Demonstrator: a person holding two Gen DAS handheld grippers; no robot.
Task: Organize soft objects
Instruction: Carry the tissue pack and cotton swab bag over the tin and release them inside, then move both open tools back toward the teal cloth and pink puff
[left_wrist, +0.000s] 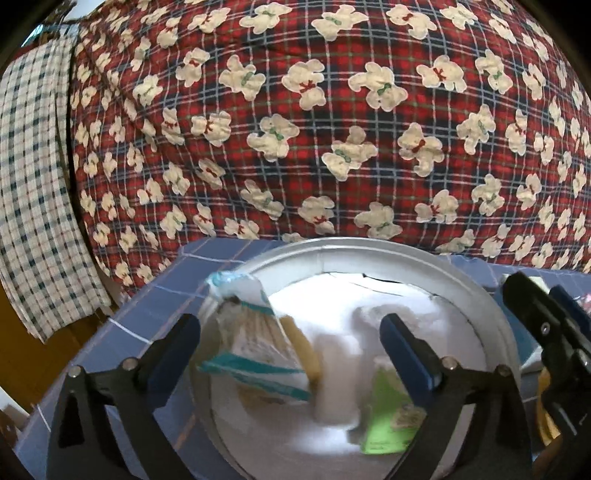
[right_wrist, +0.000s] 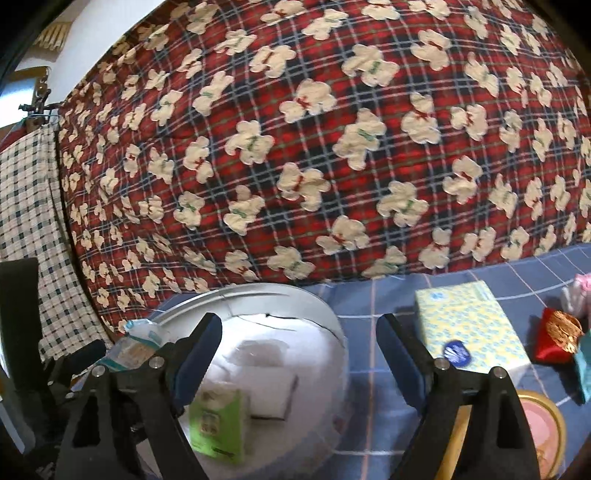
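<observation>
A: Closest in, the left gripper (left_wrist: 288, 354), fingers spread wide and gripping nothing, right over the round white basin (left_wrist: 369, 254).

B: And between those fingers?

A: A teal-striped tissue pack (left_wrist: 255, 354) sits tilted just inside the left finger, blurred, its top end leaning on the basin rim. A green tissue pack (left_wrist: 384, 421) lies by the right finger, with white soft goods between them that I can't make out.

B: The other hand?

A: The right gripper (right_wrist: 299, 358) is wide open too, holding nothing. Its left finger is over the basin, above the green pack; its right finger hangs over the blue checked cloth (right_wrist: 369, 387).

B: Beyond that finger?

A: A yellow patterned tissue box (right_wrist: 469, 325) just past the right fingertip, outside the basin. Further right, a red pouch with gold print (right_wrist: 554, 336). Behind everything, a red plaid blanket with teddy bears (right_wrist: 332, 147).
</observation>
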